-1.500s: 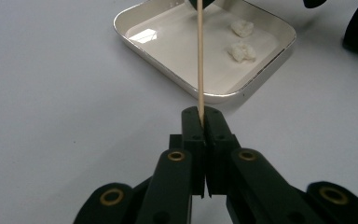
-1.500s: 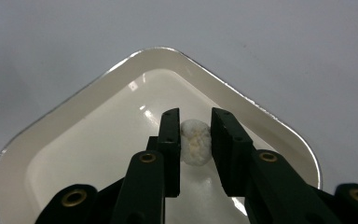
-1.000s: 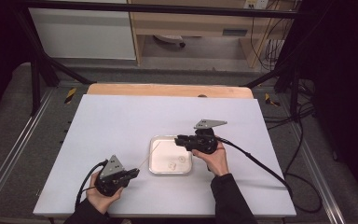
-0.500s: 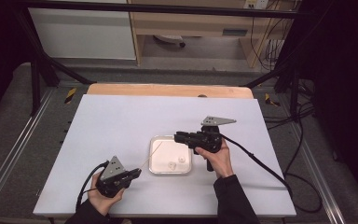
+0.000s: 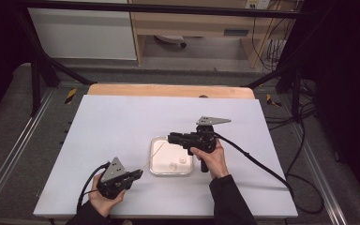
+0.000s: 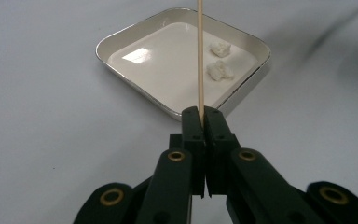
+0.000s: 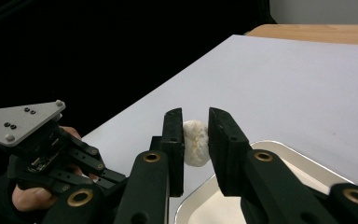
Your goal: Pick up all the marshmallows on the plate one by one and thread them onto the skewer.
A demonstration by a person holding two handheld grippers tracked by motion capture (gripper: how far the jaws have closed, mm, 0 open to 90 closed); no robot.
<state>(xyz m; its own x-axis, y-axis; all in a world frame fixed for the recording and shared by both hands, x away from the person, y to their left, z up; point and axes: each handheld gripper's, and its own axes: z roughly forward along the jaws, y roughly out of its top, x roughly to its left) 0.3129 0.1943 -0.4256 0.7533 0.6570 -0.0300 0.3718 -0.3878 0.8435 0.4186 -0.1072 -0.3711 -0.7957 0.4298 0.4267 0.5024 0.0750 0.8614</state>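
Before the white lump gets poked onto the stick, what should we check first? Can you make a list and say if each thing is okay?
1. The left gripper holds the wooden skewer tight: ok, jaws shut on it.
2. The right gripper has the white lump: ok, it sits between the jaws.
3. The lump is lifted off the tray: ok, it is above the tray's corner.
4. The skewer tip lines up with the lump: not ok, the grippers are apart, one on each side of the tray.
5. The skewer tip is sharp and whole: cannot tell.
6. More pieces wait in the tray: ok, two.
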